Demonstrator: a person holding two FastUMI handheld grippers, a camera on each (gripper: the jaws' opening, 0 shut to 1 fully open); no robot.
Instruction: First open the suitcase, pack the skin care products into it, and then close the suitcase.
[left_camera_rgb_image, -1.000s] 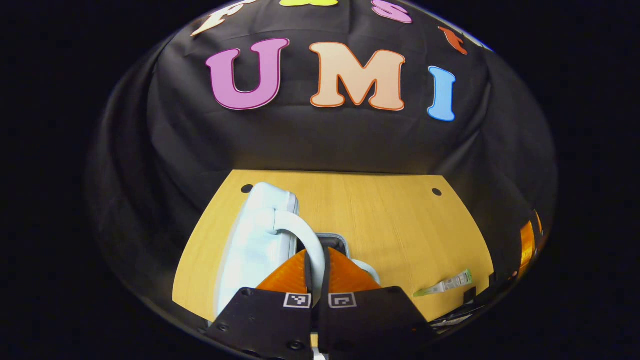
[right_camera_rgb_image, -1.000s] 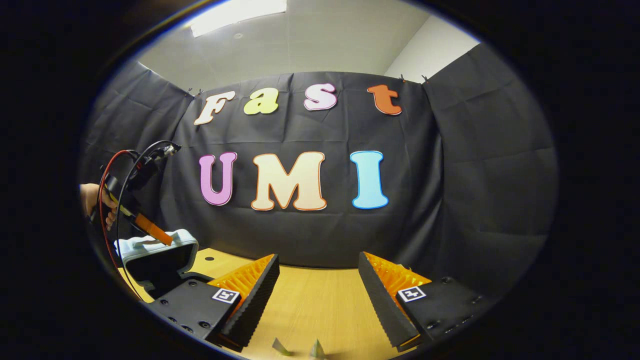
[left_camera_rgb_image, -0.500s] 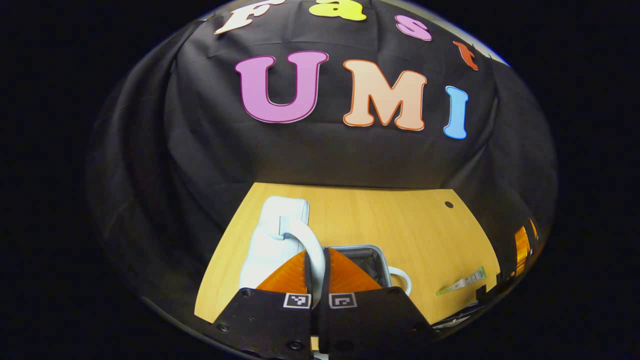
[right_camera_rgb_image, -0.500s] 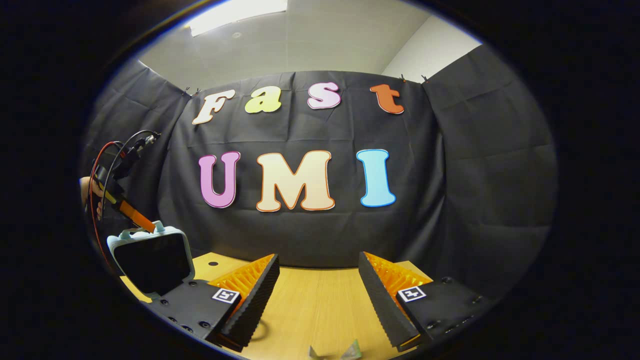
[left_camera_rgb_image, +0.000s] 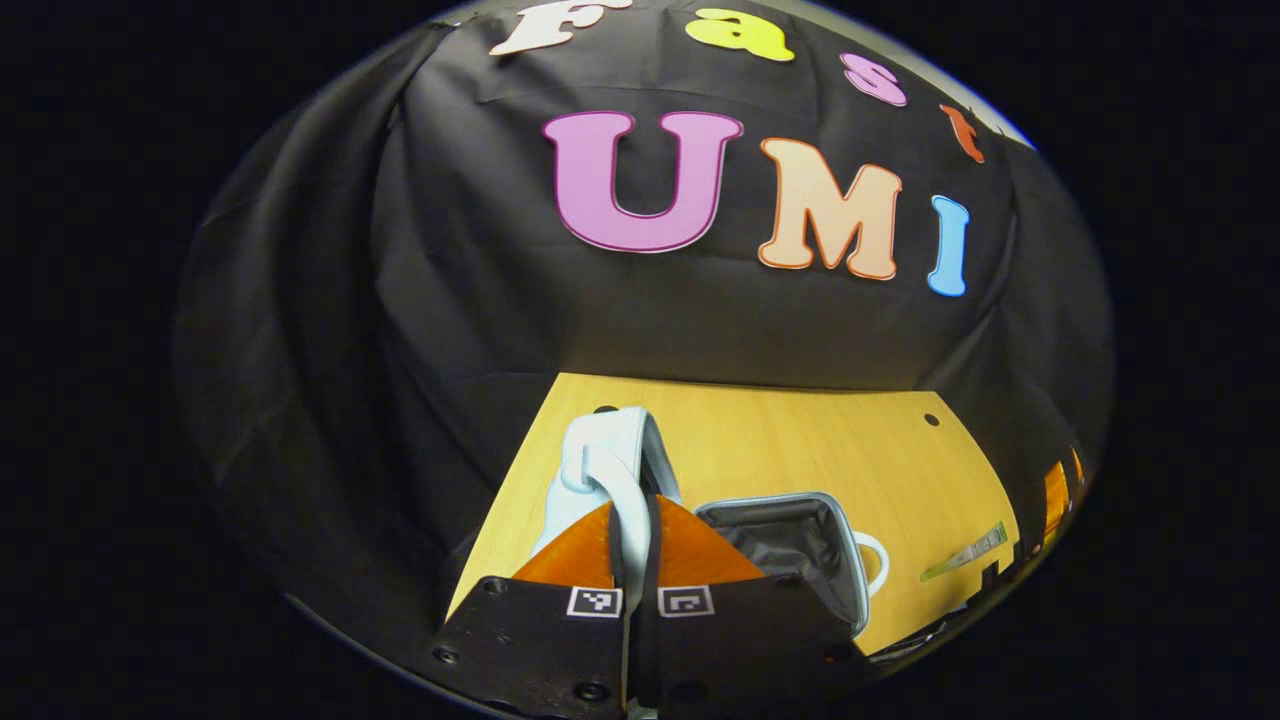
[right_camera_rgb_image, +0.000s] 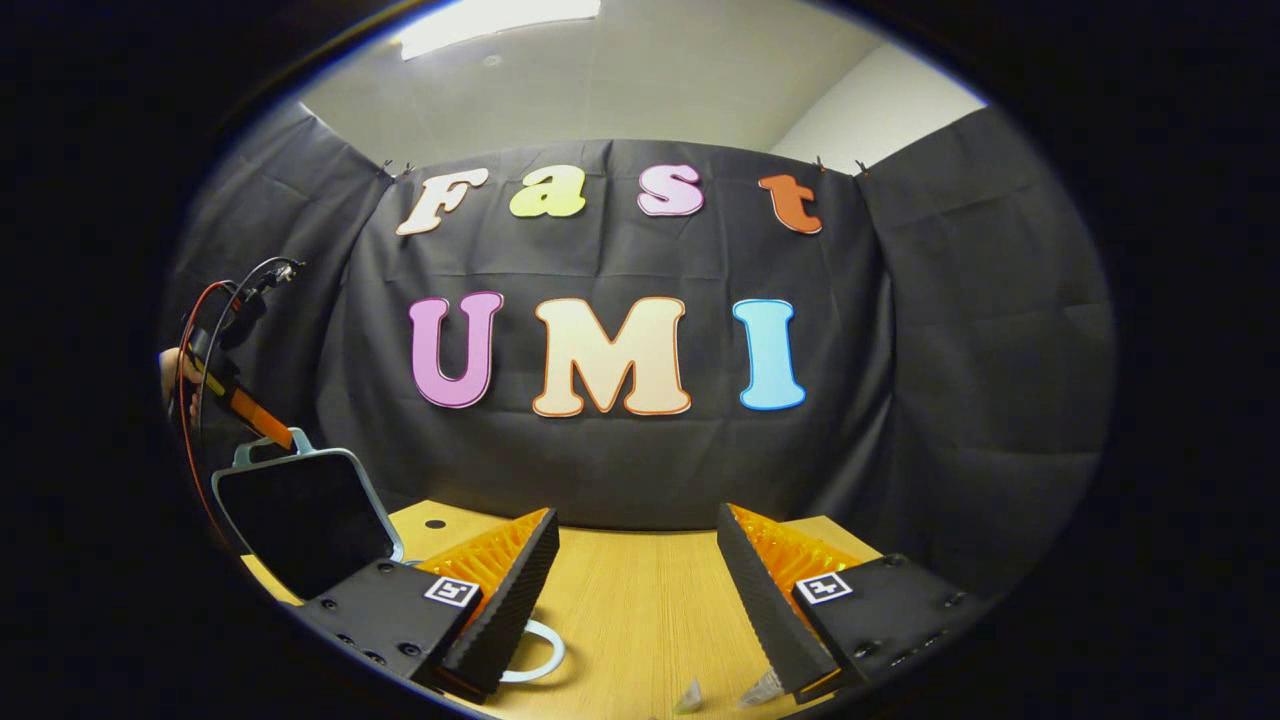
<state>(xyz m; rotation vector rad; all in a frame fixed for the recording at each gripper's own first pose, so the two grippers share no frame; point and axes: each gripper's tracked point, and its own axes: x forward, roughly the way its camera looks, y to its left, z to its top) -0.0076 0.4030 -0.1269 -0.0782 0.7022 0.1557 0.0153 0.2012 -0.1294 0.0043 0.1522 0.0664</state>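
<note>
Left gripper view: left hand-held gripper (left_camera_rgb_image: 635, 525) clamps raised suitcase lid's handle (left_camera_rgb_image: 618, 480).

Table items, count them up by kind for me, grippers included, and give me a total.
Suitcases: 1, the pale suitcase lying open, its lid raised.
Skin care sachets: 1, the green sachet on the wooden table.
Grippers: 2, the left gripper shut on the lid handle, the right gripper open.
Total: 4.

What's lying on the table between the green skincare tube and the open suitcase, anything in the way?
Nothing visible. In the left gripper view, bare table separates the tube from the suitcase, whose lid the left gripper holds up by its handle.
</note>
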